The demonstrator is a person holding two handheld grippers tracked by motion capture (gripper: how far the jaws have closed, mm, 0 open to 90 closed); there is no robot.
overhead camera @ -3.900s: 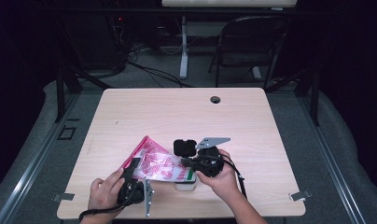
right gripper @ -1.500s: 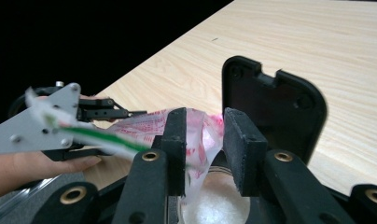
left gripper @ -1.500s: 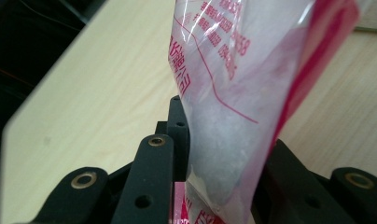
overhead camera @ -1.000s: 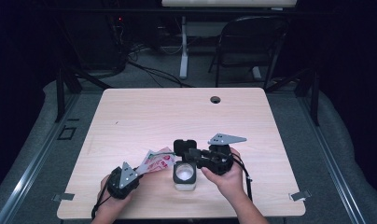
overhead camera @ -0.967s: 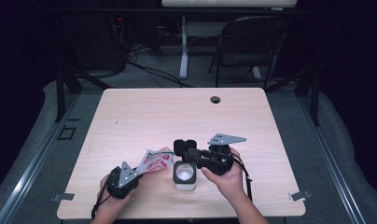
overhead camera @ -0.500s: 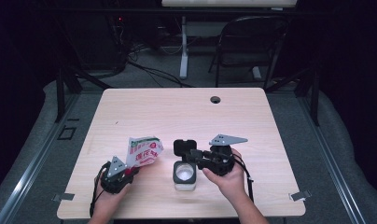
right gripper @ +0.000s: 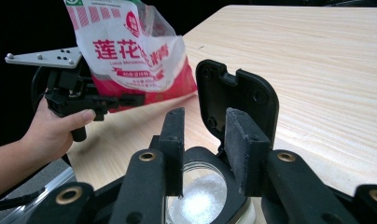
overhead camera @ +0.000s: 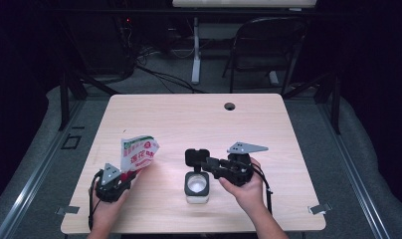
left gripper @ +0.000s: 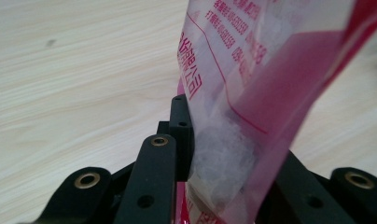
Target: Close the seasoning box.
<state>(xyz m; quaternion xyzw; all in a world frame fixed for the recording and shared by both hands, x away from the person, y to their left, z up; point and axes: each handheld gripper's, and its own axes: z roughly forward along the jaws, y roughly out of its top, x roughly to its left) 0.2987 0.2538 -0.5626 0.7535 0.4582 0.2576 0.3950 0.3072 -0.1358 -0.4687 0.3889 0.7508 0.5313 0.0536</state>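
Desk (overhead camera: 199, 124): pale wood, mostly bare, a small round hole near its far edge.

Bag (overhead camera: 137, 153): soft plastic pouch, red and white with printed characters, held up off the desk at the person's left. We judge it light and floppy, with a slick film. White granules show through the clear panel in the left gripper view (left gripper: 224, 158), settled low around the pinch, so the weight sits at the bottom and the top will flop. We would take hold low, across the filled corner, as it is held here; a pinch on the empty upper film would likely slide or fold.

Jar (overhead camera: 197, 185): small clear container standing on the desk, just right of centre near the front edge. It is open, its black flip lid (overhead camera: 196, 158) hinged back and upright. White granules lie inside (right gripper: 203, 193), partly filling it. We judge it rigid, small-footed and easy to tip; steady it by the body, not the lid.

Left tongs (overhead camera: 123, 175): clamped narrow on the bag's lower corner, film bunched between the pads.

Right tongs (overhead camera: 205, 163): partly open above the jar's mouth, astride the raised lid's edge. We cannot tell whether the pads (right gripper: 242, 149) press the lid; their jaws have just been opening slightly.
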